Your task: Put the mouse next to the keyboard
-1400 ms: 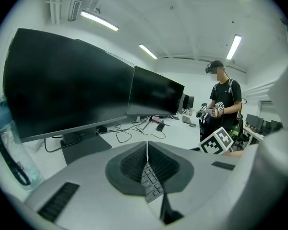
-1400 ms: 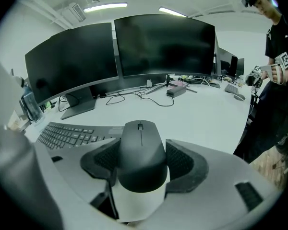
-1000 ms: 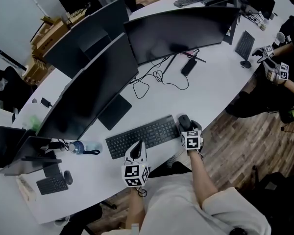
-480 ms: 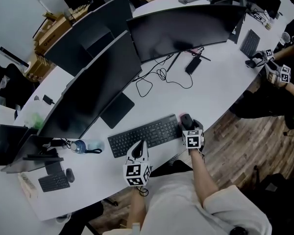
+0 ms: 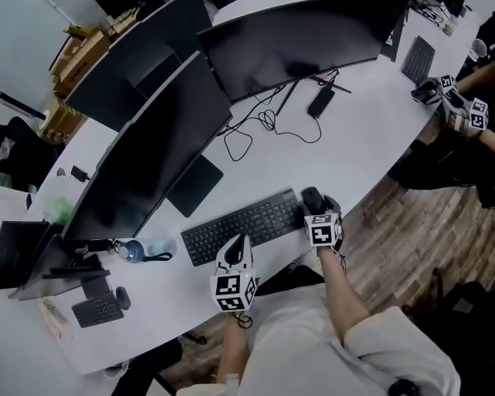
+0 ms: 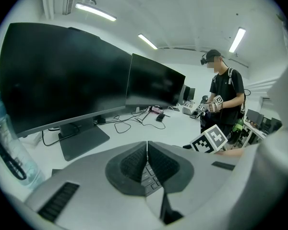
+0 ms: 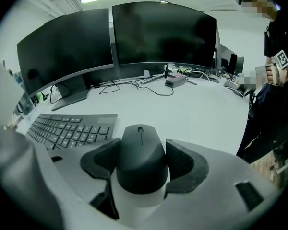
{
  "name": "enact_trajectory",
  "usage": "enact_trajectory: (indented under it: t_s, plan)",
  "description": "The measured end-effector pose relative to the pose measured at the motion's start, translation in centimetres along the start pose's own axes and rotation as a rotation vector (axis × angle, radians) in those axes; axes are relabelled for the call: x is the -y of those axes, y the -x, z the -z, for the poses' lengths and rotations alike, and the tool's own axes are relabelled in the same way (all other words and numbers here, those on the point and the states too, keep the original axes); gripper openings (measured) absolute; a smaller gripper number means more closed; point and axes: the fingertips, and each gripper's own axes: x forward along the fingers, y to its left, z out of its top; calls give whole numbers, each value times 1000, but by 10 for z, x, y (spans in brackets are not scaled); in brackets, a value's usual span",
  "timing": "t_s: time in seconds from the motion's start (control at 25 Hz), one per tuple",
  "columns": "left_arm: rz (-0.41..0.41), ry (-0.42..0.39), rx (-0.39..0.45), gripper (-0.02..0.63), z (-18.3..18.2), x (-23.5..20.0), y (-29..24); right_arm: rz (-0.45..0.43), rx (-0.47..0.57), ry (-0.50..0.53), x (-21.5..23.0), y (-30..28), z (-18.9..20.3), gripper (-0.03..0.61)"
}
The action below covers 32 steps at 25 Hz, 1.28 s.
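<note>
A black mouse (image 5: 312, 198) sits on the white desk (image 5: 355, 151), just off the right end of the black keyboard (image 5: 243, 225). My right gripper (image 5: 314, 205) is shut on it. In the right gripper view both pads press the sides of the mouse (image 7: 140, 147), and the keyboard (image 7: 67, 128) lies to its left. My left gripper (image 5: 238, 244) hovers over the keyboard's near edge. In the left gripper view this gripper (image 6: 147, 158) is shut with nothing between its pads, and keys (image 6: 148, 179) show below them.
Two large dark monitors (image 5: 157, 151) (image 5: 301, 44) stand behind the keyboard, with a flat stand base (image 5: 194, 186) and loose cables (image 5: 268, 130). A water bottle (image 5: 132, 248) and a small keyboard (image 5: 97, 310) lie at the left. Another person (image 5: 470, 114) with grippers stands at the far right.
The right gripper stays on the mouse at the keyboard's right end and the left gripper holds its place. Only the head view has shifted a little.
</note>
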Motion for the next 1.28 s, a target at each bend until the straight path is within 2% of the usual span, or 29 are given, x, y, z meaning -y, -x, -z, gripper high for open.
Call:
enact_trajectory:
  t_s: [0.4, 0.68, 0.96, 1.28]
  plan:
    - [-24, 16, -6, 23, 3, -3, 4, 10, -10, 26, 2, -2, 2, 304]
    - [-31, 22, -13, 23, 9, -8, 14, 21, 20, 36, 0, 9, -7, 297]
    - [6, 31, -7, 23, 9, -11, 25, -6, 94, 14, -24, 41, -27, 288]
    - [59, 36, -4, 23, 17, -13, 47, -58, 117, 50, -72, 84, -13, 281]
